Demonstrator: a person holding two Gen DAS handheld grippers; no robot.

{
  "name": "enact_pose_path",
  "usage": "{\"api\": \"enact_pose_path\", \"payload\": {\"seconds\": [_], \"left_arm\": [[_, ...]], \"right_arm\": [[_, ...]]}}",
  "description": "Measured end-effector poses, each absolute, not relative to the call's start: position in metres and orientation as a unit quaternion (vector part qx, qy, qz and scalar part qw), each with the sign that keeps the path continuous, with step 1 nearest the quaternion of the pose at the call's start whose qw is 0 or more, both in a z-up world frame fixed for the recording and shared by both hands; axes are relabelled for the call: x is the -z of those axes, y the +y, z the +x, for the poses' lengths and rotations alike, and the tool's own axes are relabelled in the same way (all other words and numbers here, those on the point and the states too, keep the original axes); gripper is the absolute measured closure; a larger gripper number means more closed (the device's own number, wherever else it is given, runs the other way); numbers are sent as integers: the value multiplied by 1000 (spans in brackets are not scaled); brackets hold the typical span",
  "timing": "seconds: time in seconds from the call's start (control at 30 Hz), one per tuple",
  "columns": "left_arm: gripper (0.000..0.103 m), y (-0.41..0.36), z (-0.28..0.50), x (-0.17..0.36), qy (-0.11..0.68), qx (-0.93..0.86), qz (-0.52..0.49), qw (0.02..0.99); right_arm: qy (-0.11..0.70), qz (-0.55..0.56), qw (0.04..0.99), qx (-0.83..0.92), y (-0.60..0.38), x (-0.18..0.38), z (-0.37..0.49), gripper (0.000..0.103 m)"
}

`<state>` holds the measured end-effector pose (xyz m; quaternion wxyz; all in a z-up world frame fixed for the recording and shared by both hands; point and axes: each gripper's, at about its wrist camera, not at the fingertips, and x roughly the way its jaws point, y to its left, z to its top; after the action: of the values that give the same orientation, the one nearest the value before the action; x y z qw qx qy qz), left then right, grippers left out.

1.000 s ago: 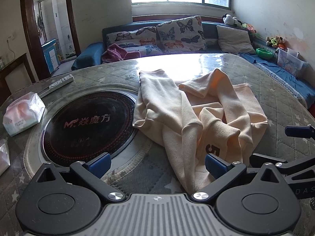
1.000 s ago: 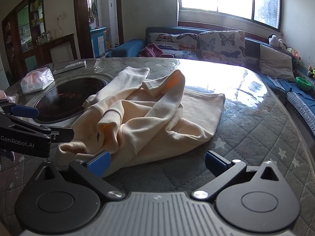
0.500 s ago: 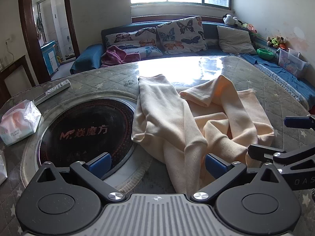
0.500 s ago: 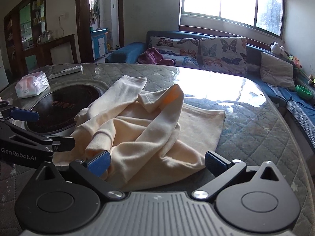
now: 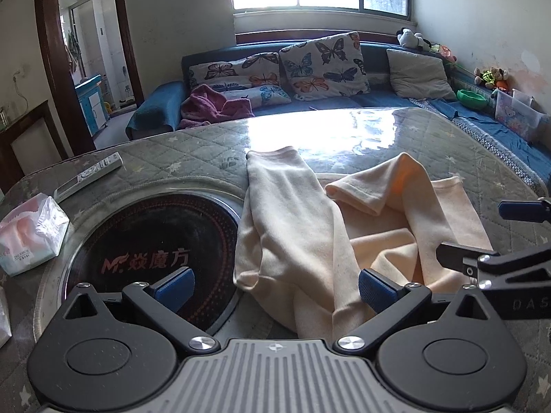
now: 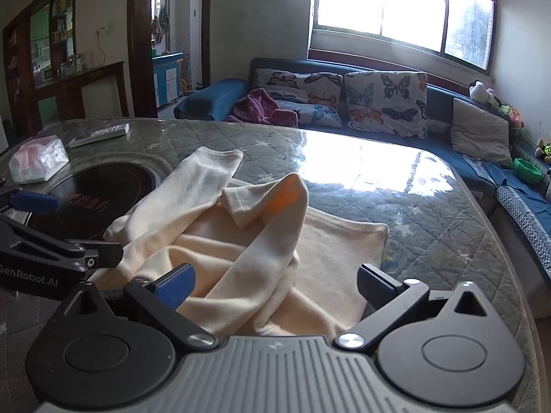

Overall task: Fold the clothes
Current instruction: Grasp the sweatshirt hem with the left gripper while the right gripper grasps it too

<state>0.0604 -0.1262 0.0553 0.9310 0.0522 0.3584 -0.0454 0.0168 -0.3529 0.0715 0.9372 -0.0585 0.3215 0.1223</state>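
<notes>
A cream garment [image 5: 292,234] lies crumpled on the round quilted table [image 5: 179,158], one sleeve stretched toward the far side, another fold raised in a peak. In the right wrist view the same garment [image 6: 241,241] fills the table's near middle. My left gripper [image 5: 273,287] is open, its blue pads wide apart over the garment's near edge. My right gripper [image 6: 275,282] is open too, low over the near folds. The right gripper [image 5: 496,234] also shows at the right edge of the left wrist view, and the left gripper [image 6: 51,227] at the left edge of the right wrist view.
A black round hotplate [image 5: 144,241] is set into the table left of the garment. A tissue pack [image 5: 31,234] and a remote control [image 5: 89,175] lie at the far left. Behind the table runs a blue sofa [image 5: 344,99] with butterfly cushions.
Both grippers have dropped lower and drawn back toward the garment's near edge. The garment looks unmoved, and both grippers stay open.
</notes>
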Motion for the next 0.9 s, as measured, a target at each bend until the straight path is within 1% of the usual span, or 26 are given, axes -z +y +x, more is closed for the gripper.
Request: {"api": "enact_pose_path", "payload": {"seconds": [0.07, 0.13, 0.23, 0.67, 0.77, 0.87, 0.9], "left_arm": [[1, -127, 67, -55, 360, 46, 48, 931], [1, -127, 73, -55, 362, 51, 43, 930], [2, -130, 80, -54, 365, 55, 43, 928], [2, -139, 84, -48, 369, 62, 58, 926], [7, -139, 89, -47, 369, 68, 57, 925], [12, -140, 94, -46, 371, 72, 56, 924], [12, -140, 95, -45, 371, 74, 56, 924]], "right_arm": [[324, -53, 936, -124, -355, -72, 26, 5], [326, -50, 936, -125, -357, -72, 36, 10], [334, -41, 933, -126, -360, -71, 50, 13], [338, -62, 930, -131, -349, -64, 63, 13], [340, -61, 929, -131, -350, -62, 74, 13], [347, -49, 928, -131, -354, -58, 91, 21], [348, -47, 927, -130, -355, -57, 96, 26]]}}
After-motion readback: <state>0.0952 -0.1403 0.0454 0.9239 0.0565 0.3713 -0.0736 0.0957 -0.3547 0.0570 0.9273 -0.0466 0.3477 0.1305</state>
